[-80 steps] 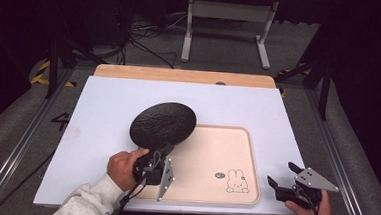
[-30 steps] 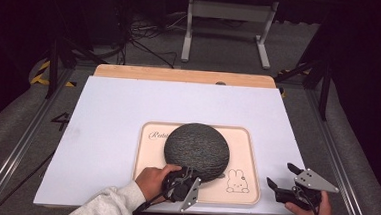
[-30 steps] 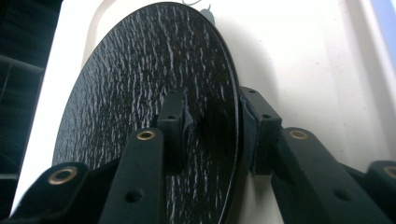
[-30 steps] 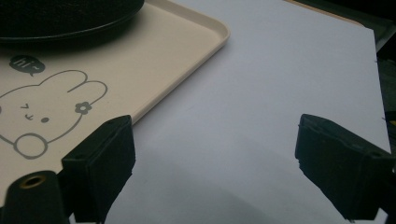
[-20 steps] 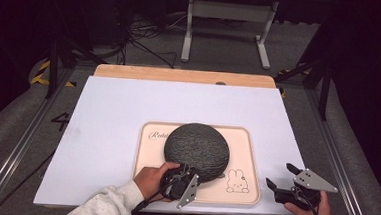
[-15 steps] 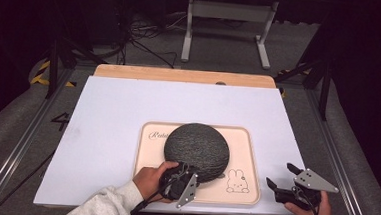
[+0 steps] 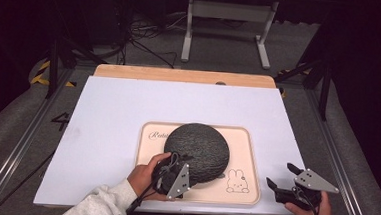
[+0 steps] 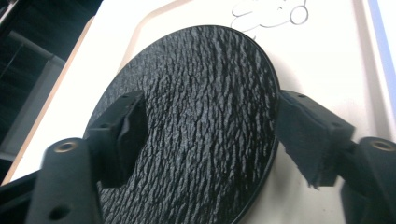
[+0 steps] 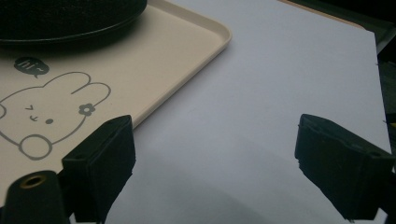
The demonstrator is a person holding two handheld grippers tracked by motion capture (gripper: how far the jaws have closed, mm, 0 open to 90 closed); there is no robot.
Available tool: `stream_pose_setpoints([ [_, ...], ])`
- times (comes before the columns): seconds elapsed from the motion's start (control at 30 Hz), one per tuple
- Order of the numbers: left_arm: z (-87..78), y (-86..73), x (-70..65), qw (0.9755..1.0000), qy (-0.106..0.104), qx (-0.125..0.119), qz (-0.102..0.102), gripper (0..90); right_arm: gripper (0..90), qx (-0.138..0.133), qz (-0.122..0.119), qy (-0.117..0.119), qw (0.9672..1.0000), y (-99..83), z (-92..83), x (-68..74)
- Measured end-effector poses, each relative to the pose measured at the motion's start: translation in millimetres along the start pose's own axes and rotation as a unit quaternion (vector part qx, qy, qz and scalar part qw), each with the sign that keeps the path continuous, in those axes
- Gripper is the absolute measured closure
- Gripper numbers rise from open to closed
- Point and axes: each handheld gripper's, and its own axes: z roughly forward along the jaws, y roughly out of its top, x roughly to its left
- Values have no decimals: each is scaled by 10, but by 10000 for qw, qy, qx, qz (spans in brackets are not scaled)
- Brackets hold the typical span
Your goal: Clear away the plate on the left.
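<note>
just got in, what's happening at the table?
A person is working with a handheld gripper in each hand. The left gripper sits at the near edge of a dark textured plate that lies on a beige tray with a bunny drawing. Its jaws are spread, one on each side of the plate's rim, not clamped on it. The right gripper is open and idle over the white table, just right of the tray, holding nothing.
</note>
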Motion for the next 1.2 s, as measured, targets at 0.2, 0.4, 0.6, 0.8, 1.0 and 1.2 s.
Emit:
stream_pose_setpoints([
  [0.2, -27, -34, 72, 9994, -25, -156, -295, 157, 127, 4, -2, 13, 10000, -4, 3, -1],
  [0.4, -76, -61, 144, 9986, -16, -255, -454, 138, 128, -18, -8, 4, 10000, 5, -4, 8],
  [0.6, -103, -126, 233, 9982, 67, -157, -575, 120, 128, -7, -27, 4, 10000, 5, 0, 14],
  [0.8, -121, -209, 317, 9970, 57, -67, -772, 117, 128, -10, -35, 2, 10000, 5, 3, 16],
  [1.0, -150, -270, 367, 9969, 68, 1, -789, 116, 128, -12, -42, 2, 10000, 5, 4, 17],
  [1.2, -187, -374, 429, 9955, 86, 120, -932, 111, 128, -18, -66, -8, 10000, 7, -2, 21],
])
